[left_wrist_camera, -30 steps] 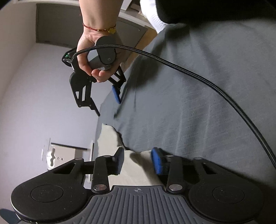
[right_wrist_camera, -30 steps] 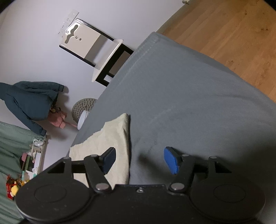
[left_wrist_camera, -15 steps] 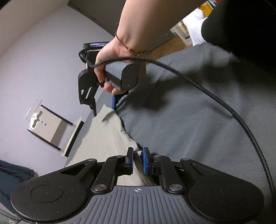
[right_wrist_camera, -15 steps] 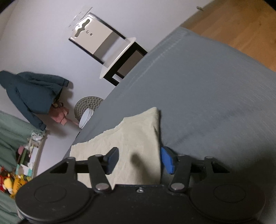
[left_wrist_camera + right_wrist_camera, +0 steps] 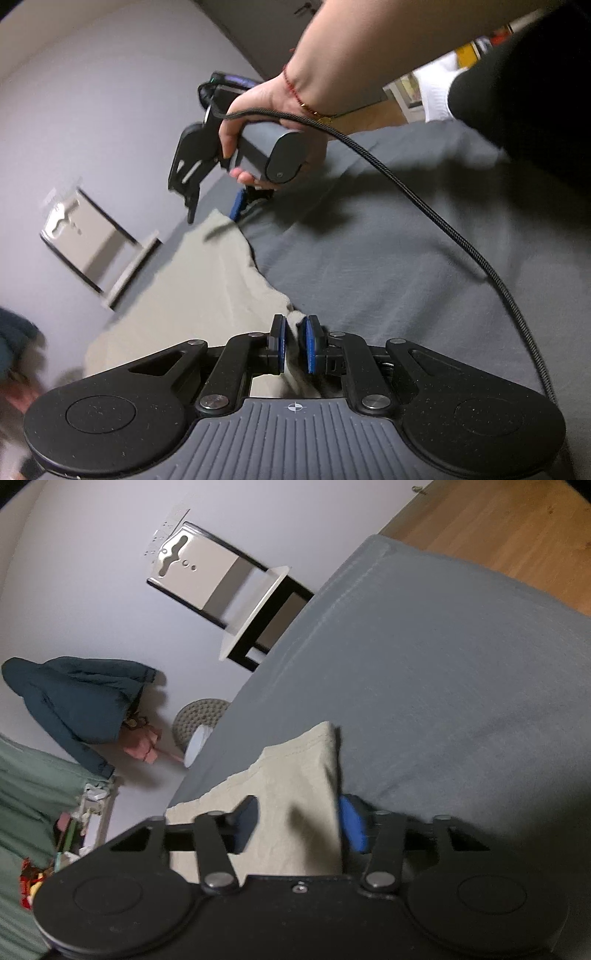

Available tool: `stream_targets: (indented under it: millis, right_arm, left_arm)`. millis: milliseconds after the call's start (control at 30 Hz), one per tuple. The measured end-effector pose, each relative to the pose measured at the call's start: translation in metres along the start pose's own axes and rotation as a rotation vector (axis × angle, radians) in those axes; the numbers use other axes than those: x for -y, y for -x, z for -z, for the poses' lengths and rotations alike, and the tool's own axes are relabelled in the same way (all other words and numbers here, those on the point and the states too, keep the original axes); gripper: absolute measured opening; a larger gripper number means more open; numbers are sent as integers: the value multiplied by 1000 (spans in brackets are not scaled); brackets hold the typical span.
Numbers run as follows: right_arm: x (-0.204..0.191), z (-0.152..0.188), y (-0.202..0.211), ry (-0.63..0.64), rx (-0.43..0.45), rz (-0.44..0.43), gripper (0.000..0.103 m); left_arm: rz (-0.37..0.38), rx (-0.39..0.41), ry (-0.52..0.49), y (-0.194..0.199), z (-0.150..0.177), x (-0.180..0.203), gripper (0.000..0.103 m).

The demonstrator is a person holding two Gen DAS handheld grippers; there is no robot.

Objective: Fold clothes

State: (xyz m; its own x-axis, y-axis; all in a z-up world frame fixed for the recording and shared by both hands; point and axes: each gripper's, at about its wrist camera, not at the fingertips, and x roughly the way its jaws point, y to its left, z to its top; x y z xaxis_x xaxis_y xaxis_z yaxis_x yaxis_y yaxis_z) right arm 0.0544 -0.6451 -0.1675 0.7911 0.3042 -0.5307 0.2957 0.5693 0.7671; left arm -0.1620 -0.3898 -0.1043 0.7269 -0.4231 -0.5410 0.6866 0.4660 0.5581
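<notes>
Grey bed [image 5: 388,266] carries the beige garment [image 5: 192,291] flat near its edge; left gripper [image 5: 294,345] pinches one corner, right gripper [image 5: 299,823] straddles the other, jaws spread — pre-fold grab, right probably needs closing before lift.

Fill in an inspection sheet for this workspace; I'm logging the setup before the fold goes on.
Surface: grey bed cover, lightly creased.
Job's things: cream garment lying flat near the bed's edge.
Clutter: nothing seen on the bed.
Grippers: left gripper shut on a corner of the cream garment; right gripper open, straddling another corner, held by a hand.
Cables: black braided cable running from the right gripper across the bed cover.
Surroundings: wood floor, white-and-black chair, dark teal jacket on the wall, green curtain.
</notes>
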Motion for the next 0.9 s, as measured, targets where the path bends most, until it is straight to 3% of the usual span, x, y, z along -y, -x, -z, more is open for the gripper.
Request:
stream_targets:
  millis: [33,100,167,367,700,900]
  right_arm:
    - [0,0,0,1,3,10,29]
    - [3,1,0,-3,10,36,9]
    - [7,2,0,-18,14,54,5]
    - [7,4,0,-18,23,47,4]
    - [-28,6,-3,132,25,127,4]
    - [-45,7,-5,160,18,125,4]
  left_arm:
    - [9,-2,18,1,2,-3,11]
    - [21,-5,49,5,7,-9,11]
    - [28,-4,82,7,9,-14,11]
    - [44,17,205,12,13,-28,11]
    - [44,34,281,19,17,-39,11]
    - [59,29,354,19,18,-46,11]
